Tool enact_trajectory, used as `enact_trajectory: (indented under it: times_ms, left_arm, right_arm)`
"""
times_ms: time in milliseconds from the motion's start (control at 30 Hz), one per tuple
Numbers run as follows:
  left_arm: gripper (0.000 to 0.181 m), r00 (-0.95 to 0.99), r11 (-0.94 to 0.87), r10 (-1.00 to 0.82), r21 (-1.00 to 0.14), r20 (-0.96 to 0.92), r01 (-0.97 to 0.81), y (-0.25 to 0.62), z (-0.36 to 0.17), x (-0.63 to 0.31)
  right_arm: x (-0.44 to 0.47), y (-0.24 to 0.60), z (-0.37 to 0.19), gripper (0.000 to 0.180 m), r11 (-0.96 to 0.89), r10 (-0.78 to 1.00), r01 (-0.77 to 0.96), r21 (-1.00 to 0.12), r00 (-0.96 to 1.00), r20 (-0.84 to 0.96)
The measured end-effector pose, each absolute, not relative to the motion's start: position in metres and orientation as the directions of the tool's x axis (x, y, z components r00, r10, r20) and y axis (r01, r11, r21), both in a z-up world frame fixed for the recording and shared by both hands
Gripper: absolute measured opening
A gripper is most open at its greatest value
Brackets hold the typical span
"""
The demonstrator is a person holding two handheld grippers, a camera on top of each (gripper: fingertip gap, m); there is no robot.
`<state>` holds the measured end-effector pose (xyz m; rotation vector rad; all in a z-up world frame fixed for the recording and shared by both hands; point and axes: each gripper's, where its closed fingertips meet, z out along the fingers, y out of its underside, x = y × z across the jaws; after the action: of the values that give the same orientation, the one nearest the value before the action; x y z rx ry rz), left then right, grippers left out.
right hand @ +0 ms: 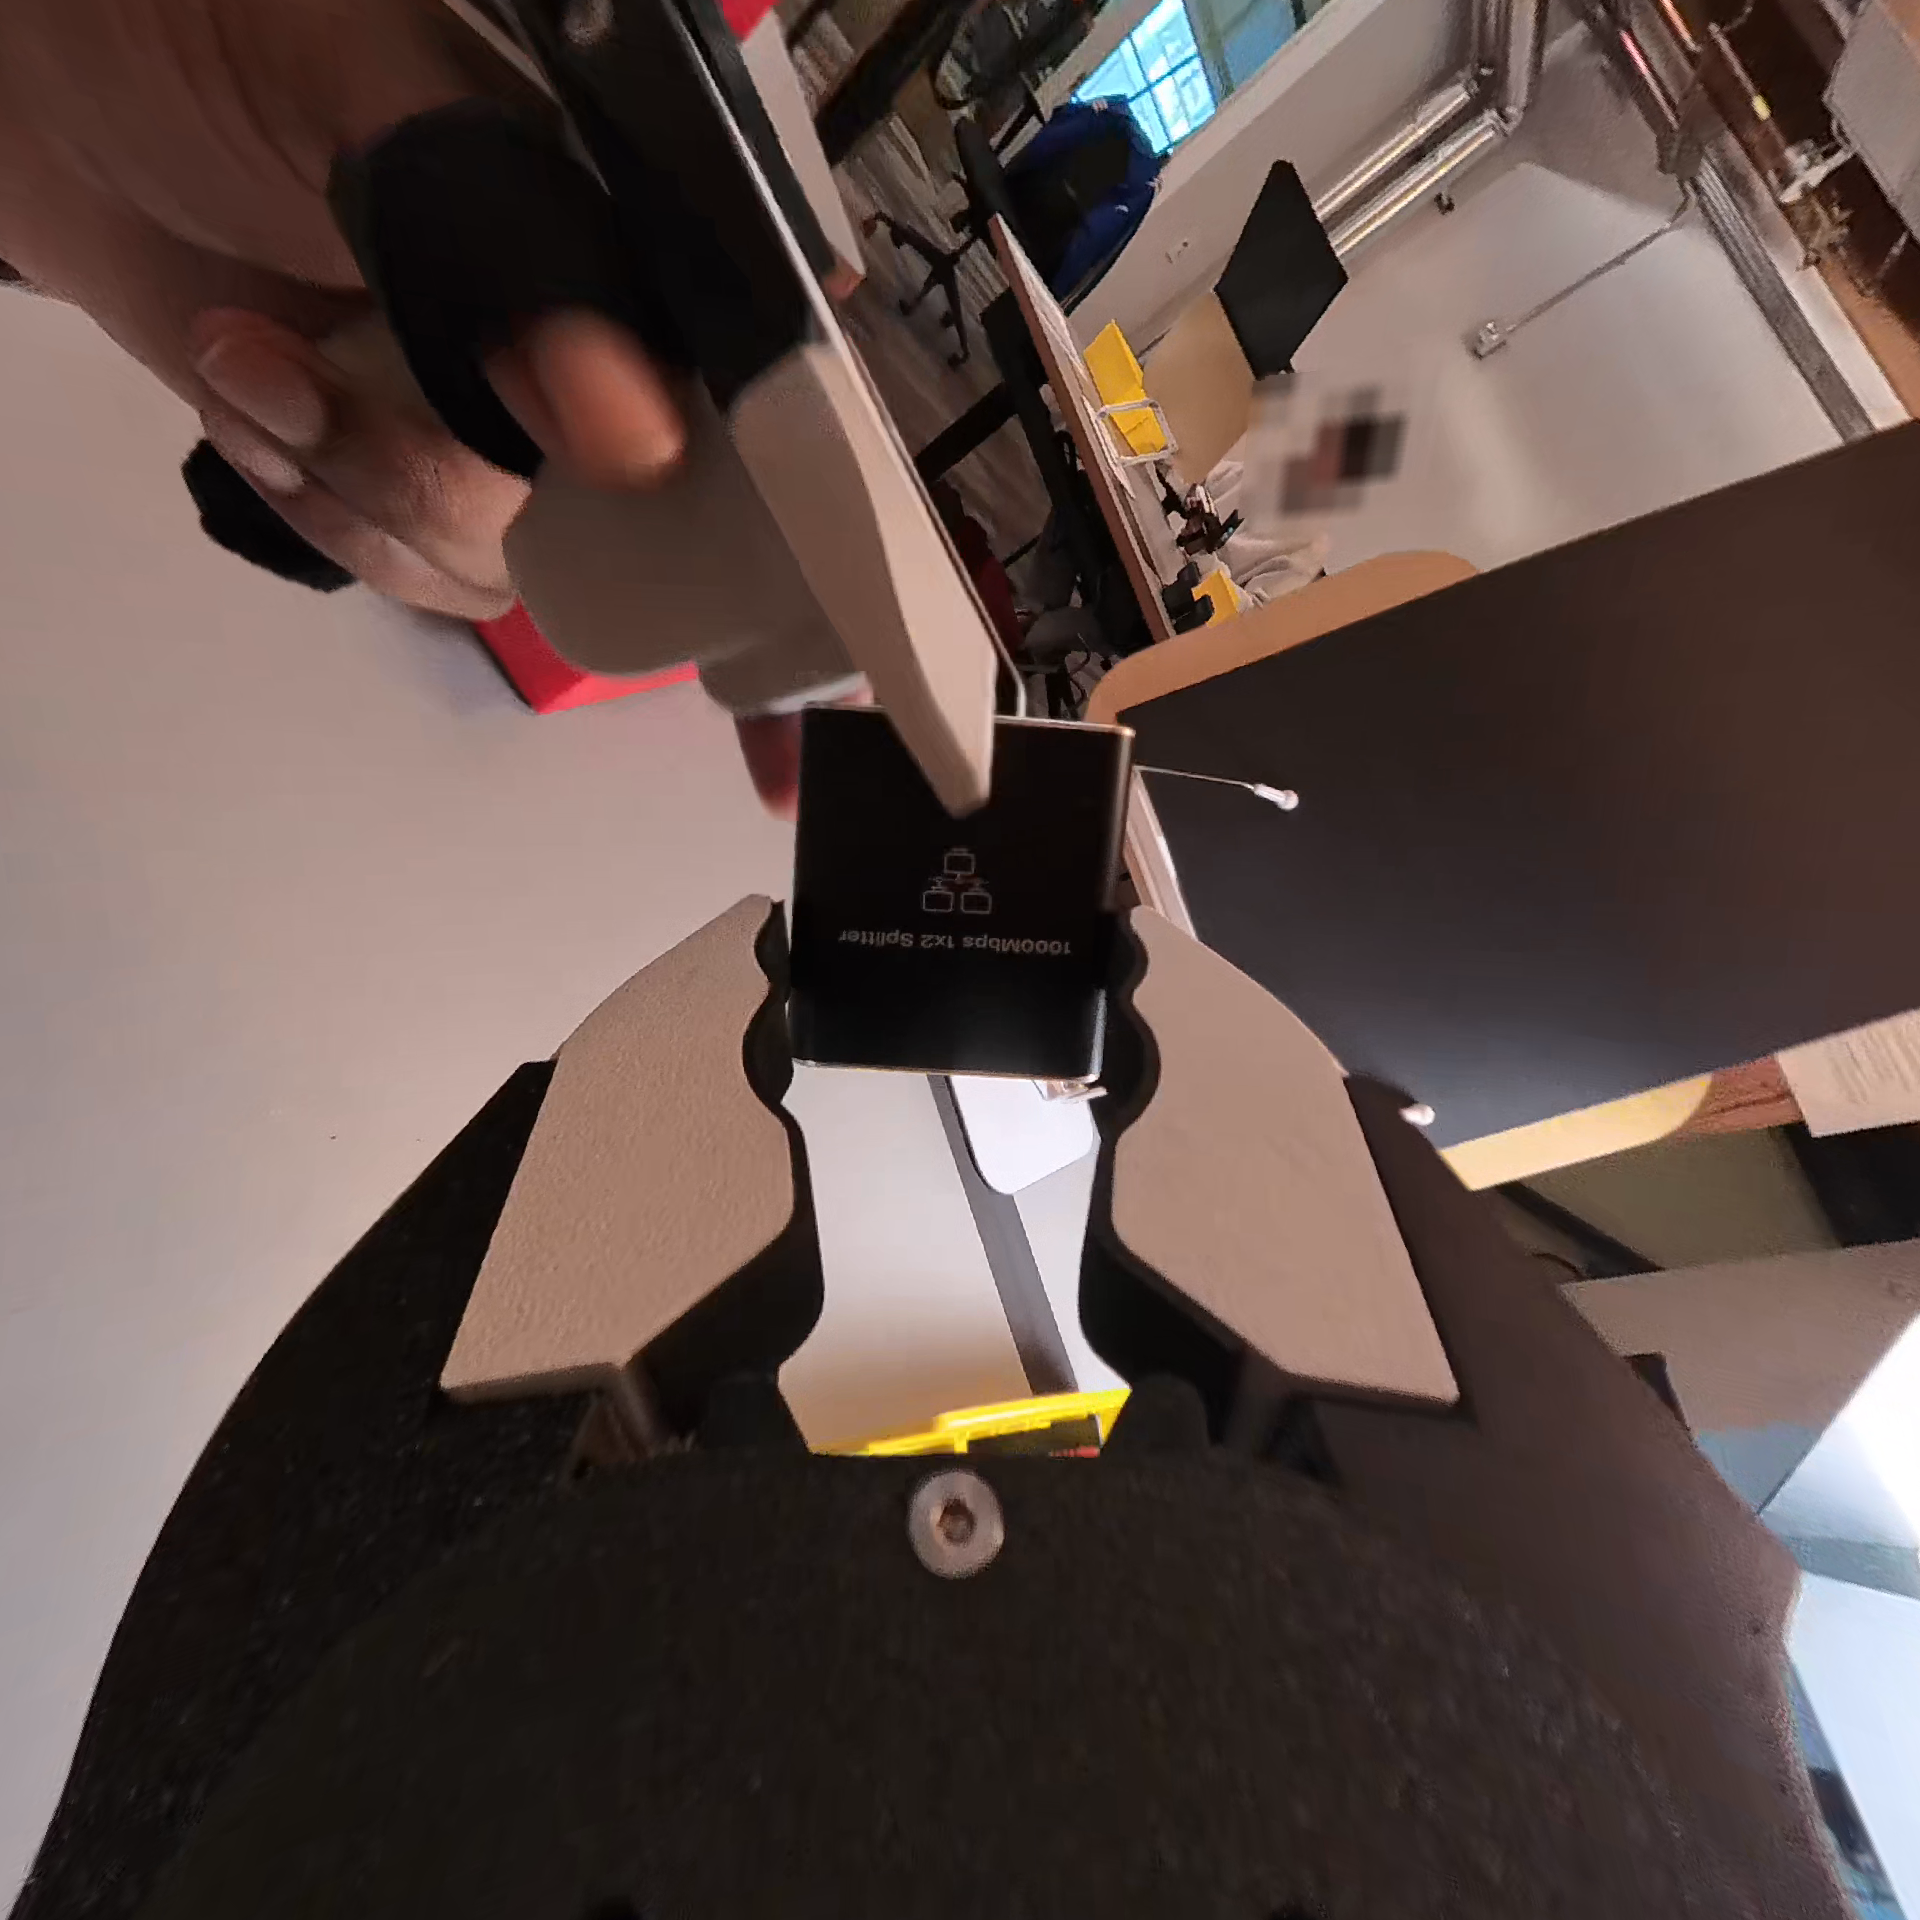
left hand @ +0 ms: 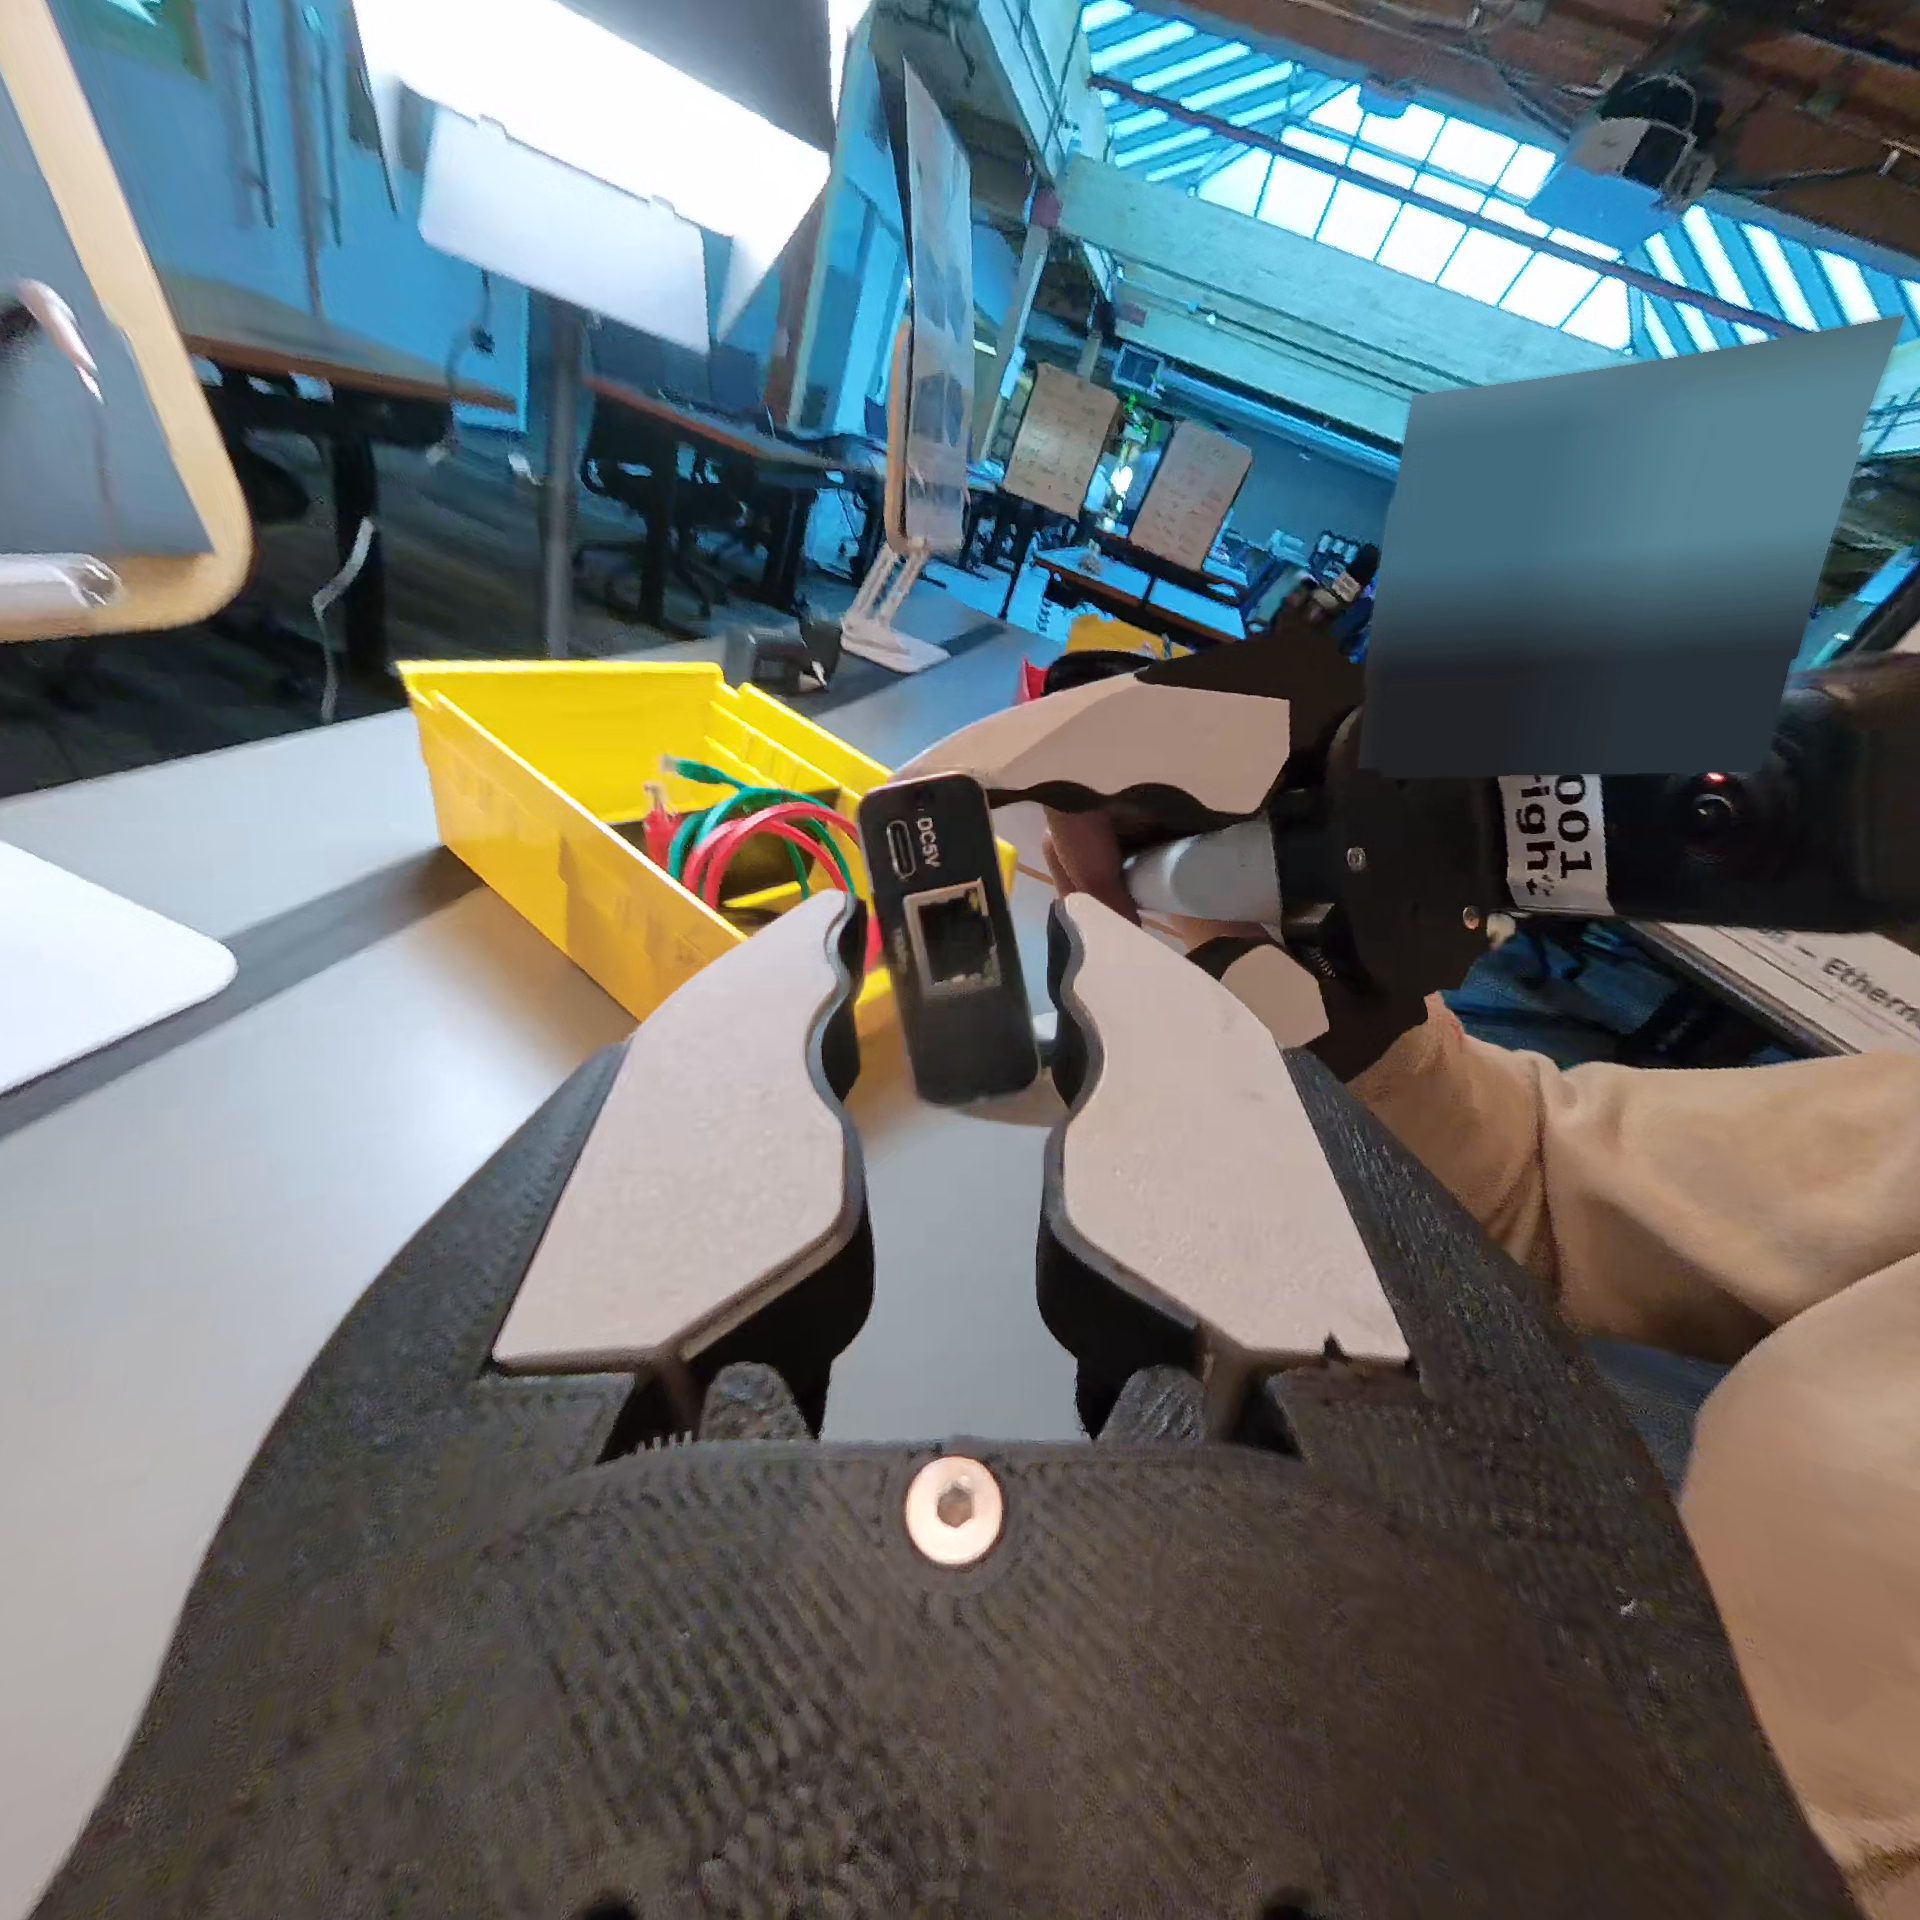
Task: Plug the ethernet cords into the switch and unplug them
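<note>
The switch (left hand: 940, 852) is a small black box, held in the air with its end ports facing my left wrist view. My right gripper (right hand: 951, 966) is shut on it across its narrow sides, and its broad face (right hand: 956, 831) shows there. One right finger (left hand: 1122, 727) reaches in from the right. My left gripper (left hand: 951, 935) is open, with a finger on each side of the switch and small gaps showing. One left finger (right hand: 894, 623) lies over the switch's broad face. Red and green ethernet cords (left hand: 769, 831) lie coiled in a yellow bin (left hand: 540, 790). No cord is plugged into the visible port.
The grey table (left hand: 260, 1091) runs under both grippers. A white pad (left hand: 83, 966) lies at its left. A black board with a wooden edge (right hand: 1507, 831) stands close behind the switch. A red box (right hand: 561, 665) sits on the table, and a printed sheet (left hand: 1818, 987) lies far right.
</note>
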<state>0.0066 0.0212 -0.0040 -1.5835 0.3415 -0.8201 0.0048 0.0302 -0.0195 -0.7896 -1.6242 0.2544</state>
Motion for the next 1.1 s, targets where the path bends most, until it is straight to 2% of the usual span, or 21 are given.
enact_trajectory:
  times_ms: [33,233,400,567,800,967,1100]
  left_arm:
    - [0.034,0.714,-0.173,-0.637,-0.956,0.292,0.237,0.020,0.002,0.001]
    - [0.032,0.801,-0.015,-0.565,-0.973,0.199,0.231,0.007,0.043,-0.049]
    - [0.025,0.823,0.092,-0.546,-0.966,0.156,0.243,-0.010,0.072,-0.078]
    - [0.025,0.859,0.131,-0.502,-0.974,0.096,0.185,-0.018,0.079,-0.093]
    - [0.026,0.942,0.170,-0.325,-0.985,-0.077,-0.022,-0.017,0.077,-0.111]
    - [0.028,0.959,0.139,-0.266,-0.989,-0.094,-0.058,-0.011,0.069,-0.125]
    - [0.031,0.971,0.046,-0.220,-0.996,-0.091,-0.082,-0.001,0.052,-0.140]
  right_arm:
    - [0.008,0.034,-0.015,0.058,0.732,0.625,0.348,-0.585,-0.003,0.780]
    - [0.055,0.105,0.022,0.058,0.632,0.663,0.410,-0.657,0.151,0.733]
    - [0.095,0.223,0.027,0.059,0.477,0.682,0.582,-0.659,0.228,0.695]
    - [0.111,0.315,-0.012,0.058,0.206,0.823,0.680,-0.704,0.268,0.501]
    - [0.114,0.380,-0.093,0.058,-0.067,0.900,0.785,-0.616,0.314,0.301]
    - [0.115,0.395,-0.135,0.058,-0.182,0.925,0.814,-0.552,0.332,0.184]
    - [0.118,0.396,-0.164,0.058,-0.227,0.937,0.855,-0.467,0.322,0.135]
